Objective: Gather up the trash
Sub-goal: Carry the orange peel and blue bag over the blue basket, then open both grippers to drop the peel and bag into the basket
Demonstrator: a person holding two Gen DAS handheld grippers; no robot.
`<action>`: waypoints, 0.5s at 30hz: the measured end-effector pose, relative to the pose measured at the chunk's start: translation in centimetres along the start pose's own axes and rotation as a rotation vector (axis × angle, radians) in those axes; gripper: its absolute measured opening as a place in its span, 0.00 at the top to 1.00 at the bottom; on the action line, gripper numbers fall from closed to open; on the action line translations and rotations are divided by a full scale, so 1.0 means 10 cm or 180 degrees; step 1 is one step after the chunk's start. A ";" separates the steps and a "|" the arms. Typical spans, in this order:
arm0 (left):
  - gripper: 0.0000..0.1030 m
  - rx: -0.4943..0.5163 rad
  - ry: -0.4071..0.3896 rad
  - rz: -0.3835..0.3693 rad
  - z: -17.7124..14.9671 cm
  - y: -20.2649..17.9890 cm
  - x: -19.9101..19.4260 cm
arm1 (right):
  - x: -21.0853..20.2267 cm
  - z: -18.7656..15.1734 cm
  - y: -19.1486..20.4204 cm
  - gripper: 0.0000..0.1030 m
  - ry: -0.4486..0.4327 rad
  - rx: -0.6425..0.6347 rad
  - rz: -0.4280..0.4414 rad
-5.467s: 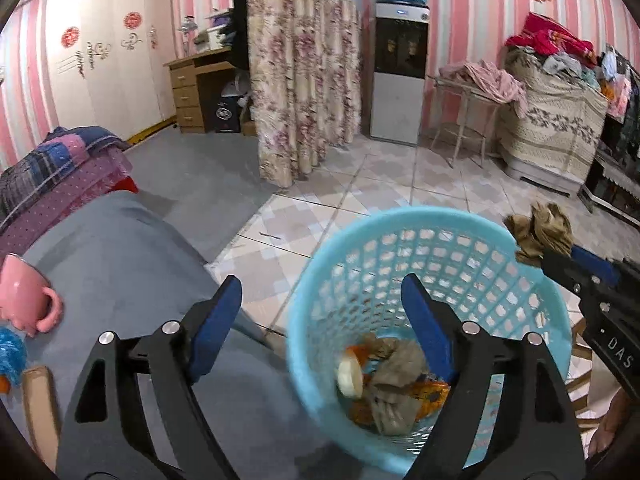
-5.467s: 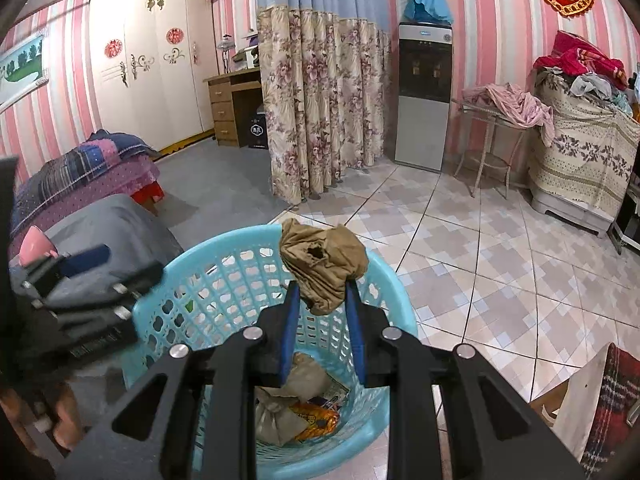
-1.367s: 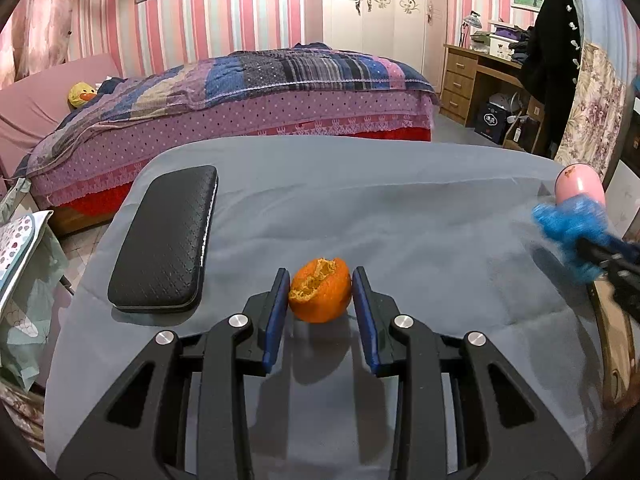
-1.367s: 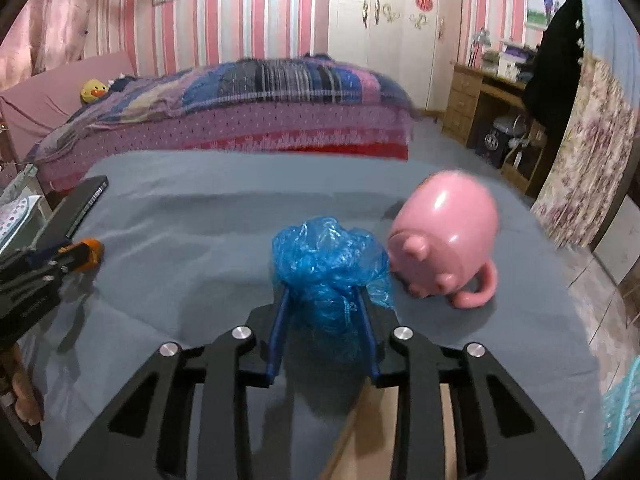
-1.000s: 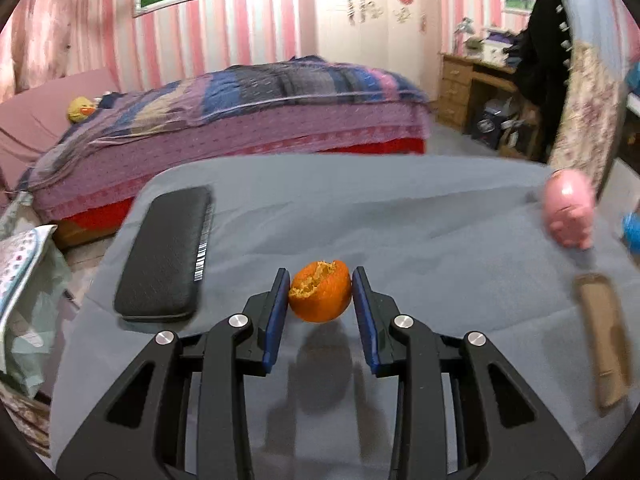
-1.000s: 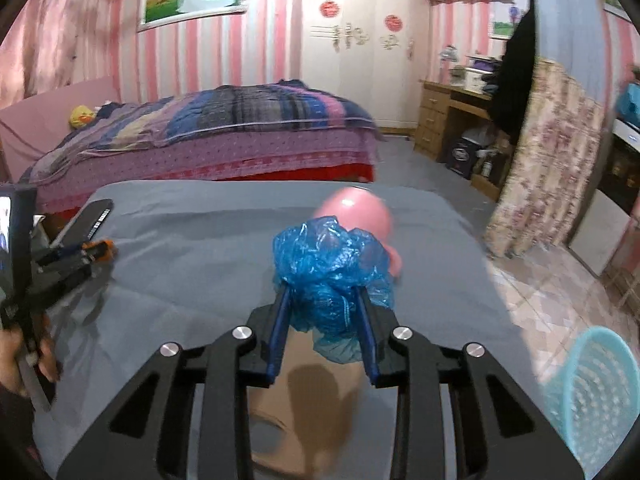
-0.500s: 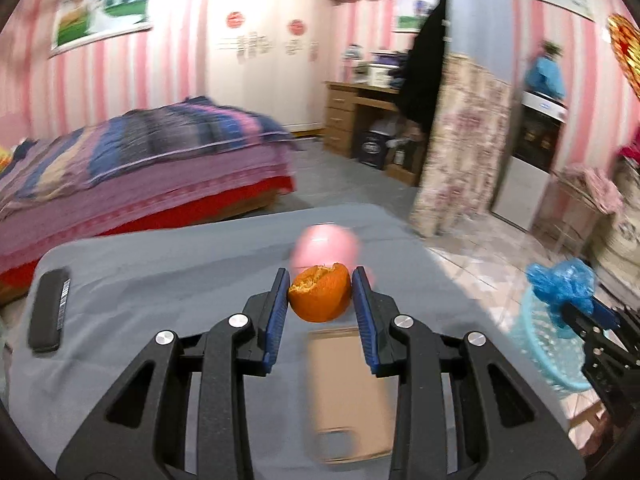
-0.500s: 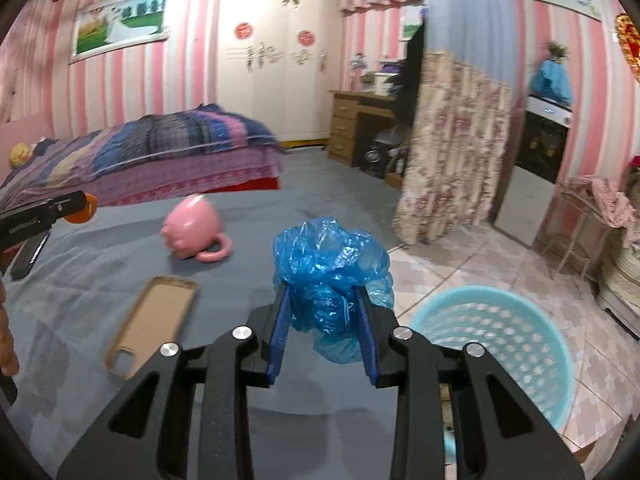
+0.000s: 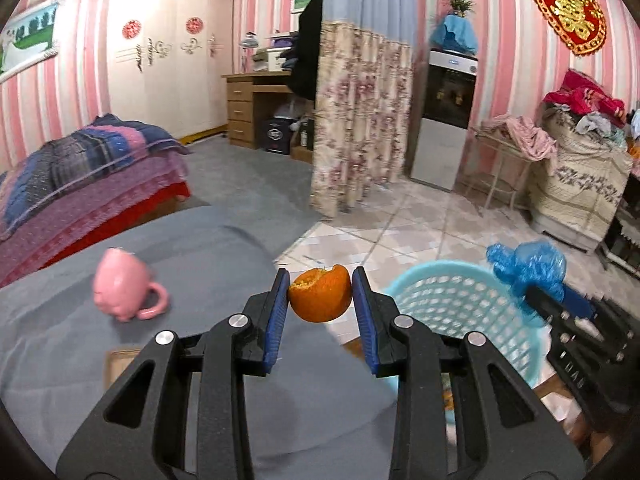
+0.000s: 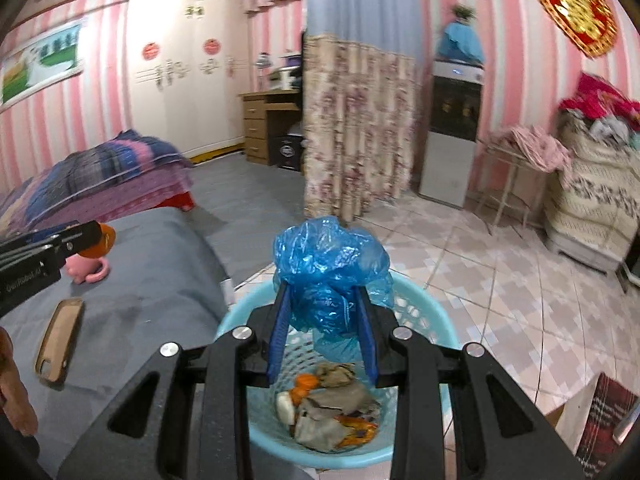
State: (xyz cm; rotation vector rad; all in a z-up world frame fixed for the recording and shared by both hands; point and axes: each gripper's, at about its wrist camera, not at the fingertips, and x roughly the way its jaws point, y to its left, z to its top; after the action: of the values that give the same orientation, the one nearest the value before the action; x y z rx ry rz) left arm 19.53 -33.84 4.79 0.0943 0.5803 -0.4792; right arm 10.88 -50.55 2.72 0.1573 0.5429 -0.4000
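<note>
- A piece of orange peel (image 9: pixel 320 298), shaped like a hollow half shell with a torn upper edge, is gripped between the blue pads of the left gripper (image 9: pixel 320 300); the jaws are closed to the width of the peel and touch it on both sides.
- The peel is held in the air over the edge of the grey table (image 9: pixel 208 248), to the left of the basket and not yet above its opening.
- A crumpled blue plastic bag (image 10: pixel 330 274) is clamped between the pads of the right gripper (image 10: pixel 323 312); the jaws are narrowed onto its lower part, while the bulk of the bag bulges out above the fingertips.
- The bag is held directly over the mouth of the light-blue basket (image 10: pixel 426 312), which stands on the tiled floor (image 10: pixel 500 280) just beside the table.
- The basket is seen to be of perforated plastic, with an open top and a solid rim.
- Rubbish is already contained at the bottom of the basket: crumpled brownish paper (image 10: pixel 336 404), an orange scrap (image 10: pixel 305 382), a small pale piece (image 10: pixel 285 402) and an orange-printed wrapper (image 10: pixel 358 428).
- In the left wrist view the basket (image 9: pixel 460 304) is partly hidden by the right gripper's finger, and the blue bag (image 9: pixel 528 266) is seen above its far rim.
- A pink mug (image 9: pixel 122 294) is lying on its side on the table, its opening turned away, so its contents cannot be told.
- A tan phone case (image 10: pixel 60 340) is lying flat on the table, near the mug but apart from it.
</note>
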 end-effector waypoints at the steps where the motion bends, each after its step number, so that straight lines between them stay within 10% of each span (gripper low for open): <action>1: 0.70 -0.0017 0.0000 -0.0037 0.02 -0.06 0.04 | 0.01 0.00 -0.02 0.69 0.0002 0.0017 -0.0007; 15: 0.70 0.0440 0.0213 -0.0150 -0.35 -0.59 0.76 | 0.35 -0.11 -0.48 0.69 0.0163 0.0259 -0.0242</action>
State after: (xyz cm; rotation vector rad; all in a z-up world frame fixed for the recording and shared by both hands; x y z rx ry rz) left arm 20.62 -41.44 -2.01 0.2294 0.6157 -0.5634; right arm 11.15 -55.81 -0.32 0.2260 0.5846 -0.4933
